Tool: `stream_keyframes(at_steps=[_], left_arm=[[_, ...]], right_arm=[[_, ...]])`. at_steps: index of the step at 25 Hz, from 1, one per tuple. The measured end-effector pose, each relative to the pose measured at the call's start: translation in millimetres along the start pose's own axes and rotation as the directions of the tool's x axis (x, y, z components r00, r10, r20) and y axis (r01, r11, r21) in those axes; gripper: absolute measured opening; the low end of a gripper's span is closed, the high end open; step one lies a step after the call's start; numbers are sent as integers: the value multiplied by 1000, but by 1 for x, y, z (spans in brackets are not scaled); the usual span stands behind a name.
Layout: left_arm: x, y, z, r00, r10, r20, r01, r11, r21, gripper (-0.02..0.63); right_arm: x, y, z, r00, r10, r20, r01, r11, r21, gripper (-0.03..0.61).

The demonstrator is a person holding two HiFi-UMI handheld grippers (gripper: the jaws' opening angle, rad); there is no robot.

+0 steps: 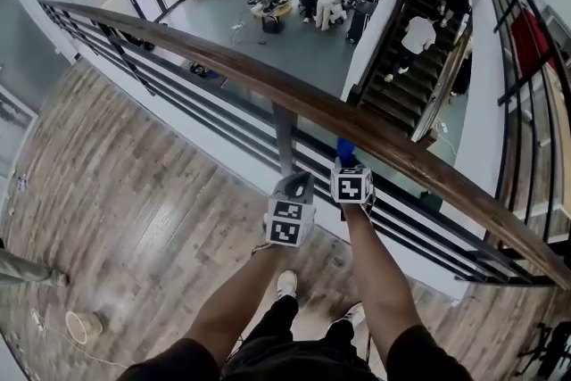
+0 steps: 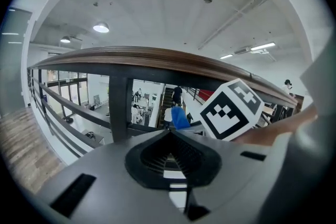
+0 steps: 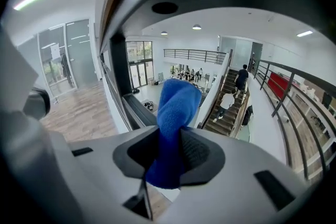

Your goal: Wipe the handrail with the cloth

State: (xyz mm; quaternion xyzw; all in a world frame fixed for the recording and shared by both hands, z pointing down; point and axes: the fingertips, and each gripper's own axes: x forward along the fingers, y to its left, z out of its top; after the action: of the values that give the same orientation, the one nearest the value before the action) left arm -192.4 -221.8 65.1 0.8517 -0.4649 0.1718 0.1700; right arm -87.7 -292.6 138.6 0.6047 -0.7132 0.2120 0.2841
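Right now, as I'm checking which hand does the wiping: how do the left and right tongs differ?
The right tongs are shut on the blue cloth; the left tongs are shut on nothing. The right tongs reach up under the handrail, with the cloth close beneath it; the left tongs hang lower and further back from it. Both point towards the handrail.

No readable text, labels, brands, numbers or signs in any view.

My left gripper point(image 2: 170, 131) pinched together, empty, below the handrail point(image 2: 157, 57), cloth point(image 2: 180, 118) beside a cube point(image 2: 231, 110)
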Motion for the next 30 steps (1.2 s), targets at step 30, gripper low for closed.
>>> stream_keyframes(at_steps=[30], left_arm=[[87,-368,-31,924,-350,-152,372,916,149,3]], right_arm=[[-193,-325,-198,951,-304,-56,309,923,230,112]])
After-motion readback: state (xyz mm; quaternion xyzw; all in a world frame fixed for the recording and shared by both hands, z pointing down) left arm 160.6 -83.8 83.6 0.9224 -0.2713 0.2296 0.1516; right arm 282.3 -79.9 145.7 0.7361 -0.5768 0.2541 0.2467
